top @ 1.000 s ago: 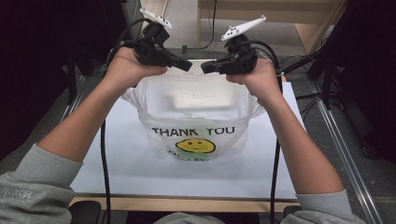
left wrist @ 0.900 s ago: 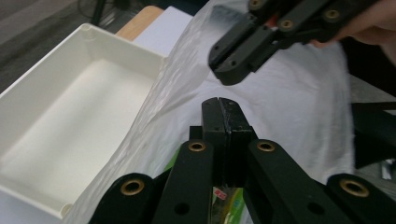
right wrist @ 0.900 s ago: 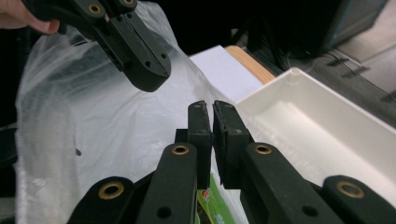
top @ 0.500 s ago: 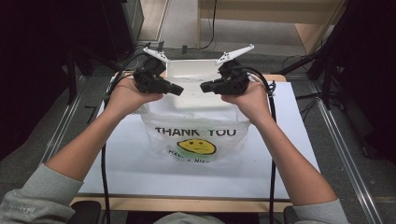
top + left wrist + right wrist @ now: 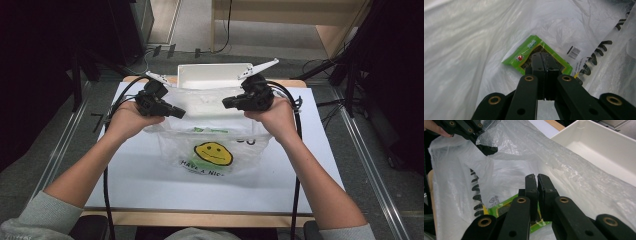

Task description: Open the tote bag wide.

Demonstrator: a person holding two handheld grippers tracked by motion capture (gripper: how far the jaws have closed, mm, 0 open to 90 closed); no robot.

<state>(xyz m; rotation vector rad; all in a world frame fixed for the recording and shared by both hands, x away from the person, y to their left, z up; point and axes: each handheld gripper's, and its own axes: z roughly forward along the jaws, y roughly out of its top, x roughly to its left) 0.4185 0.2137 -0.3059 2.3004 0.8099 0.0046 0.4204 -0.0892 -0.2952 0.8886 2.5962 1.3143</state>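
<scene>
**Two hand-held grippers held a plastic bag**

Two hands held a thin plastic bag [image 5: 215,145] over the white tabletop [image 5: 150,185]. The left hand-held gripper [image 5: 179,113] was clenched on the bag's left top edge. The right hand-held gripper [image 5: 226,104] was clenched on the bag's right top edge. Both pairs of jaws were pressed tight together with bag film pinched between them. The bag had a yellow smiley face [image 5: 213,153] on its front and sagged down onto the tabletop between the two hands. A green packet [image 5: 524,53] lay flat inside the bag, at the bottom. A white tub [image 5: 212,76] stood just behind the bag, at the far edge of the tabletop.
</scene>
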